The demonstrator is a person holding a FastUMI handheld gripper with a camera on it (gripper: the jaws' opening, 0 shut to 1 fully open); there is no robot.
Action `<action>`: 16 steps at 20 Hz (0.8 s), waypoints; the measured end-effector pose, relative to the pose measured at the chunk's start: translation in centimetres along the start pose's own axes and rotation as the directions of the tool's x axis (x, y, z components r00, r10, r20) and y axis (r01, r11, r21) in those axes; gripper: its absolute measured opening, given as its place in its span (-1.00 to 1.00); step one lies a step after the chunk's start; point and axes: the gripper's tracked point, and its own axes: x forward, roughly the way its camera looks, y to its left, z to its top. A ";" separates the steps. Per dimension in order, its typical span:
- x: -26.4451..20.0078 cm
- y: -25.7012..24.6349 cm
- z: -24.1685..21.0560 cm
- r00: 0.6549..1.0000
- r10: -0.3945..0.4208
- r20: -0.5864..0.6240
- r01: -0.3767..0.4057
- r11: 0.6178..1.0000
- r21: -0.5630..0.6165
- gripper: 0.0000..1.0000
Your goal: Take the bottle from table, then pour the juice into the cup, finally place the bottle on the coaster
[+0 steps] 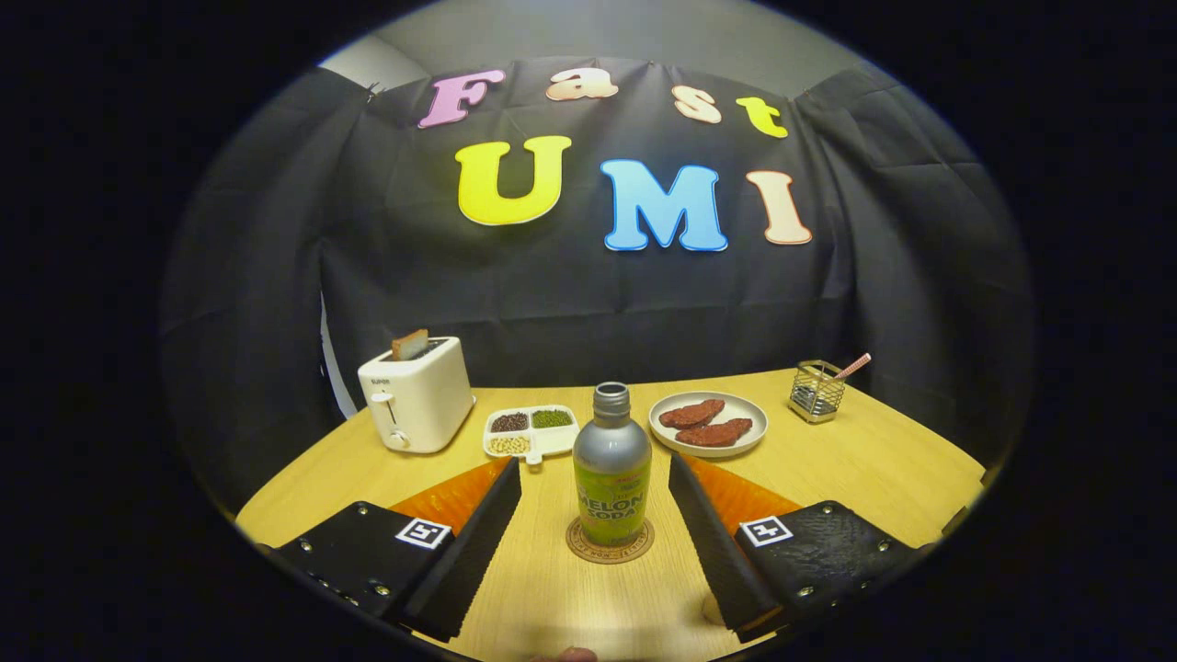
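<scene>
- Standing upright on the coaster (pixel 610 544), the bottle (pixel 611 467) is between the gripper's (pixel 595 496) fingers, which are spread apart, clear of it.
- Plate (pixel 708 424) holds two brown pieces; tray (pixel 531 432) holds beans.

Bottles: I count one bottle (pixel 612 464), standing on the surface (pixel 874 460).
Coasters: one coaster (pixel 610 541), under it.
Toasters: one toaster (pixel 416 393), with one slice of bread (pixel 410 344) in its slot.
Plates: one plate (pixel 708 444), carrying two brown pieces of food (pixel 704 424).
Divided trays: one divided tray (pixel 533 431); I make out three filled compartments.
Wire holders: one wire holder (pixel 817 392), one stick (pixel 851 367) in it.
Gripper fingers: two fingers (pixel 464 542) on my gripper (pixel 593 542), spread wide apart.
</scene>
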 end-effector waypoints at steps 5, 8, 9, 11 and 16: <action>-3.7 1.1 4.7 0.994 0.054 0.093 -0.055 0.999 0.003 0.97; -5.9 1.7 6.3 0.988 0.091 0.128 -0.091 0.996 -0.006 0.97; -6.6 1.7 6.7 0.986 0.098 0.136 -0.098 0.995 -0.005 0.97; -7.8 1.7 7.1 0.983 0.105 0.151 -0.108 0.994 0.007 0.97; -9.6 1.4 8.2 0.980 0.101 0.173 -0.102 0.995 -0.001 0.97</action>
